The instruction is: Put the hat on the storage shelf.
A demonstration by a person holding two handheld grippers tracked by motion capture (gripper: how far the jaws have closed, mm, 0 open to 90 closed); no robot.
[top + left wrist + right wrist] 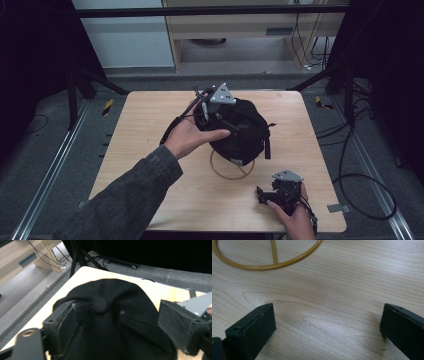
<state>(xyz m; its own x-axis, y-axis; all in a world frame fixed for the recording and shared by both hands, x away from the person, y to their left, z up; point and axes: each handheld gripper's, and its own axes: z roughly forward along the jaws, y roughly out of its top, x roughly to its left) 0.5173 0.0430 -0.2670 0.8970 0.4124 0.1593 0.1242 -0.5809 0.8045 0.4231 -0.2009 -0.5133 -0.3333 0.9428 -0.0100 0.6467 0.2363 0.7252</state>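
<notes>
A black bag (239,131) is seen lying mid-surface, twd the far side of the wood surface (150,165). The L gripper (207,107) is held over the bag's far-L top by the L hand (189,137); in the L gripper view (110,315) its 2 jaws are spread wide w/ bag fabric between them, the L jaw against a raised fold, the R jaw apart from the cloth. Grip is released, nothing clamped. A yellow ring (231,170) is partly tucked under the bag's near edge, seen also in the R gripper view (268,263). The R gripper (280,192) is rested near the surface's near-R corner, well apart from the bag, jaws spread over bare wood, nothing held.
</notes>
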